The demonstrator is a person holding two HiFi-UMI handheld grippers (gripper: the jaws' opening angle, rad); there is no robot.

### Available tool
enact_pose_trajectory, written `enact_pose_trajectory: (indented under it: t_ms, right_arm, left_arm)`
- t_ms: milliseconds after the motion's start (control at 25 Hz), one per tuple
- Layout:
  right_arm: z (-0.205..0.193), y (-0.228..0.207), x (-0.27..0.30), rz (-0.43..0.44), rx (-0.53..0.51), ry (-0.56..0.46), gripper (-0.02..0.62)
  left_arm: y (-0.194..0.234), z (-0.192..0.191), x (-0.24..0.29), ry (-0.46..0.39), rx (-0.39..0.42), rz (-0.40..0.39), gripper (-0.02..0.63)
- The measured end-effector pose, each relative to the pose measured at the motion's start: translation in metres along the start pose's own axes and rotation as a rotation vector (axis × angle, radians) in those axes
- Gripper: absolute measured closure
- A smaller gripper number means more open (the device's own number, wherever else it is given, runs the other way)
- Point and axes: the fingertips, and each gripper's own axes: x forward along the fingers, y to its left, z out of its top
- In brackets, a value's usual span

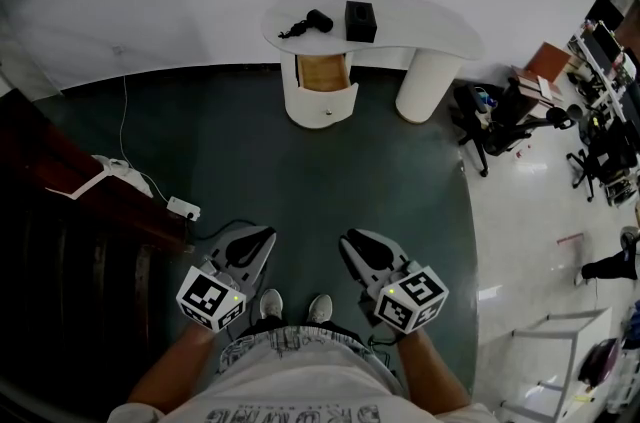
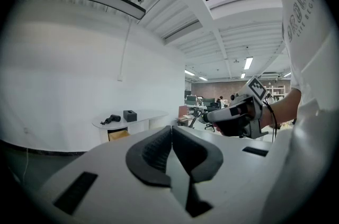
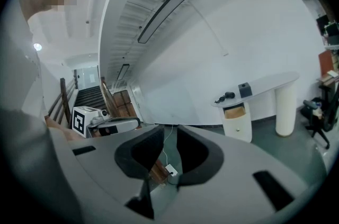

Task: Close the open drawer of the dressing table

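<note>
White kidney-shaped dressing table [image 1: 420, 29] stands at the far wall, well across the dark floor from both tools. Its open drawer, wood-lined with a curved white front [image 1: 326, 101], sticks out of the pedestal on the head view's left. Probably light, rigid and on runners: a flat push on the front panel near the small knob [image 1: 327, 110], no grip needed. State: left tool [image 1: 258, 249] clenched, empty; right tool [image 1: 360, 249] parted, nothing between.

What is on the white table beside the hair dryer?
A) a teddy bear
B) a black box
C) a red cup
B: a black box stands on the table, just right of the hair dryer.
</note>
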Motion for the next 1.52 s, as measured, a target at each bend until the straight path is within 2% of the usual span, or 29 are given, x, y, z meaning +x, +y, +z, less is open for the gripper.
enact_pose_trajectory:
  t_ms: [280, 800, 1280, 1520]
  right_arm:
    - [-0.001, -0.006, -0.006, -0.011, 0.007, 0.0, 0.48]
    - [-0.003, -0.036, -0.02, -0.008, 0.026, 0.0, 0.46]
    - [0.004, -0.069, -0.008, -0.017, 0.03, 0.015, 0.46]
    - [0.014, -0.092, 0.016, -0.017, 0.028, 0.016, 0.462]
  left_arm:
    - [-0.004, -0.002, 0.002, 0.004, 0.001, 0.011, 0.584]
    - [-0.011, -0.004, 0.021, 0.022, 0.004, 0.047, 0.584]
    - [0.01, -0.004, 0.054, 0.008, -0.008, 0.056, 0.584]
    - [0.037, -0.005, 0.077, -0.009, -0.017, 0.054, 0.584]
